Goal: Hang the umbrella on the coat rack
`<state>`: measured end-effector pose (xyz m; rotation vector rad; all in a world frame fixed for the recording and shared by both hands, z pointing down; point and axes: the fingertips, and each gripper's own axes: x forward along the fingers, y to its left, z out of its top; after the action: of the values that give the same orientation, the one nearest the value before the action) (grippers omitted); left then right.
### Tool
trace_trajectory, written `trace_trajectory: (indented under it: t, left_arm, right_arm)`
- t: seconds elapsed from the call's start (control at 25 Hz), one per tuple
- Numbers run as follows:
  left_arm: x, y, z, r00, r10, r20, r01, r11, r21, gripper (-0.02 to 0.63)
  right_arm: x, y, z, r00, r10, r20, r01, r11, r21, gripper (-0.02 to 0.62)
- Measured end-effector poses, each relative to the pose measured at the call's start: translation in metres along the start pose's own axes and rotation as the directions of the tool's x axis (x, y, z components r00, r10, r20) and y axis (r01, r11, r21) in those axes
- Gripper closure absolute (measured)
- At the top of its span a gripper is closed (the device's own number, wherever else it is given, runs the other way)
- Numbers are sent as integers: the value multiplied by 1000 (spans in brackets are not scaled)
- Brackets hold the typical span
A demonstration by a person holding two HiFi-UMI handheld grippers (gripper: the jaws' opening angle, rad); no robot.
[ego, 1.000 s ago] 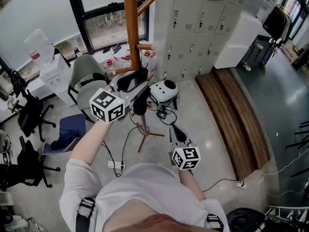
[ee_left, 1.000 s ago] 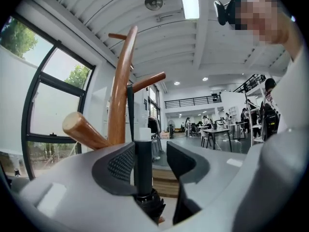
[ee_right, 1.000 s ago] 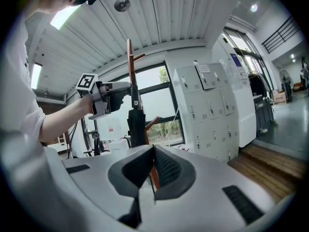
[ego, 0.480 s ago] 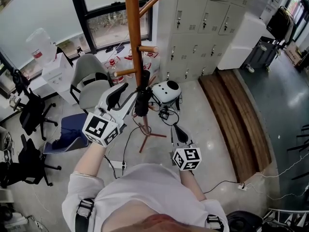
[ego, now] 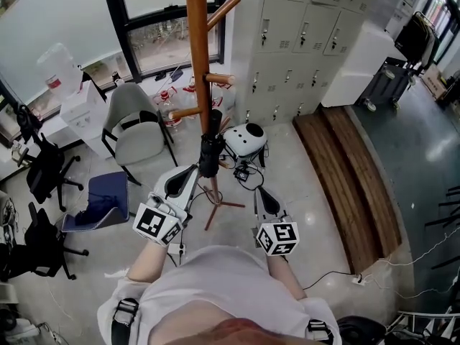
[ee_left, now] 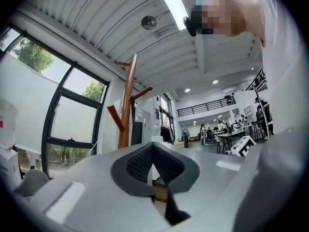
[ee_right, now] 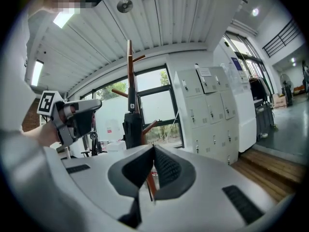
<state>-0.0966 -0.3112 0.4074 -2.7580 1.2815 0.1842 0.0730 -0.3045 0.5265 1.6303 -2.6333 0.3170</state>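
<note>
Just ahead of the left claw [ego: 192,169], the black folded umbrella [ego: 209,149] is hanging upright against the wooden pole of the coat rack [ego: 196,56], below a side peg. The left claw is sitting clenched, its pads pressing together with nothing between them. Its tips are standing near the umbrella's lower end but apart from it. To the right of that claw, the right claw [ego: 258,191] is likewise resting clenched and empty, pointing at the rack. Ahead and to the right of the right claw, grey lockers [ego: 302,27] are standing beyond the rack.
</note>
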Motion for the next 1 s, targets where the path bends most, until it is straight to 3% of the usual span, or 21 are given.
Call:
trace_trajectory:
  t: [0.36,0.84,1.0]
  left_arm:
    - [-19,-8,-57,998,28,-49,-31,998,-56,597]
    - [-21,-13,-90,994,34,-105,-43,995,-86,597]
    - [-22,-12,-95,993,17,-117,-37,985,-170,597]
  right_arm:
    - [-1,3,4,1000,19,1,-19,1000,-19,588]
    - [-10,11,9,999,44,12,-44,998,-53,588]
    - [-12,15,10,998,51,21,-50,997,-54,588]
